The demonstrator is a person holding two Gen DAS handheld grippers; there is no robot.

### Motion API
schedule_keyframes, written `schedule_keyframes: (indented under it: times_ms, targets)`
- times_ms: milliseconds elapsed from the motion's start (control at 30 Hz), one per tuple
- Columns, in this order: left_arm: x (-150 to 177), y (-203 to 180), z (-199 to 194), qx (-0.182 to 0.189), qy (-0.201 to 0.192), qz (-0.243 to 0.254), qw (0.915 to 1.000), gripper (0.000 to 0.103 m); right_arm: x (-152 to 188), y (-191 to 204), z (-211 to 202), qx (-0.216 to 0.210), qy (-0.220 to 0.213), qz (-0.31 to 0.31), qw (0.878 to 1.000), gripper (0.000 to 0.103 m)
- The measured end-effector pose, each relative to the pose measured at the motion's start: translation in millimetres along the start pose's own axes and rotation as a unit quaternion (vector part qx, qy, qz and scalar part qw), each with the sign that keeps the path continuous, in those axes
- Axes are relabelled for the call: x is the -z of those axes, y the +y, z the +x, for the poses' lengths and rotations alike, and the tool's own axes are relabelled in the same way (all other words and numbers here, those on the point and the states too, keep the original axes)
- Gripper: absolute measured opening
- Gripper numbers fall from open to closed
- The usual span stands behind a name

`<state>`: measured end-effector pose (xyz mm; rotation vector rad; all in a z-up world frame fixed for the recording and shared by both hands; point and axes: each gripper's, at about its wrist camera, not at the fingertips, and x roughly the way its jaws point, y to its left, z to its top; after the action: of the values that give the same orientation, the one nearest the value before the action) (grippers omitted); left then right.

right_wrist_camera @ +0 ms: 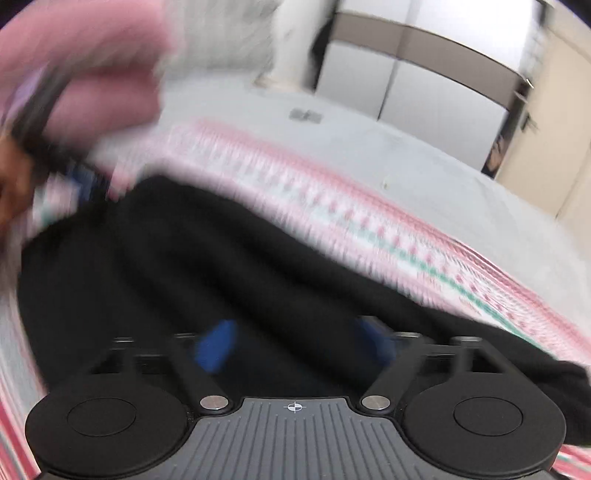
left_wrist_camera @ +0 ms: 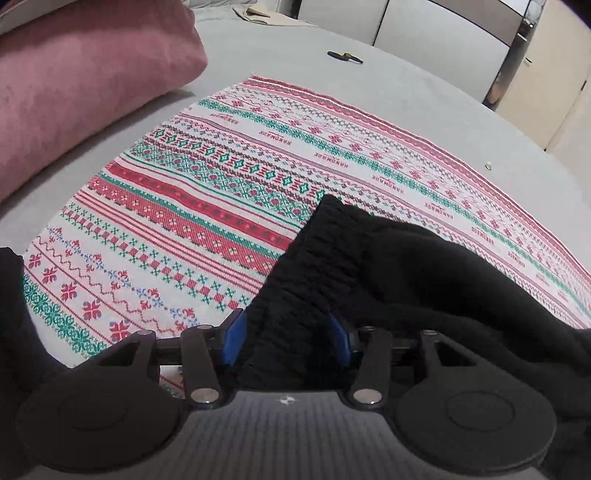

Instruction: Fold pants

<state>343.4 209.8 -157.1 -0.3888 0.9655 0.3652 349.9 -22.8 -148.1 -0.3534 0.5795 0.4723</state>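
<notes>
Two grippers, both mine, both at the black pants. Left gripper [left_wrist_camera: 288,338]: blue pads [left_wrist_camera: 233,338] set either side of the ribbed waistband, fabric filling the gap between them, so I count it as clamped on the pants [left_wrist_camera: 388,266]. Right gripper [right_wrist_camera: 295,345]: blue fingertips [right_wrist_camera: 216,345] stand fairly wide with black cloth across and between them (heavy blur in this view; whether they pinch it or merely rest in it I cannot tell). Pants: bunched, lying partly on the patterned cloth [left_wrist_camera: 192,206], which is red, green and white in bands and spread flat on the grey bed surface [left_wrist_camera: 406,81]. Beyond the cloth, to the left: one pink pillow [left_wrist_camera: 85,85], resting on the bed. Farther back: a small dark object [left_wrist_camera: 344,56] on the grey surface, too small to identify. Farthest: pale cabinet doors [left_wrist_camera: 439,33].
</notes>
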Motion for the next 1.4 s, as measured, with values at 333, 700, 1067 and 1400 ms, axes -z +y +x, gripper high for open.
schedule_keyframes:
  times_ms: [333,700,1067,1400]
  targets:
    - [-4.6,10.9,17.8,-0.043,-0.005,0.008,0.999,0.073,-91.3,-36.3,152.2,-0.101,0.099,0.108,0.984,0.084]
    - [-11.3,25.8,14.0,-0.003,0.016,-0.03,0.9994,0.071,-88.3,51.0,122.3,-0.115,0.067,-0.016,0.991,0.009]
    - [-2.1,26.1,-45.6,0.297,0.032,-0.156,0.9414,0.097,15.4,145.9,-17.1,-0.013,0.021,-0.141,0.99,0.009]
    - [30.8,-33.7,-67.6,0.222,0.014,-0.038,0.9742,0.101,41.7,168.3,-12.1,0.043,0.016,-0.092,0.995,0.009]
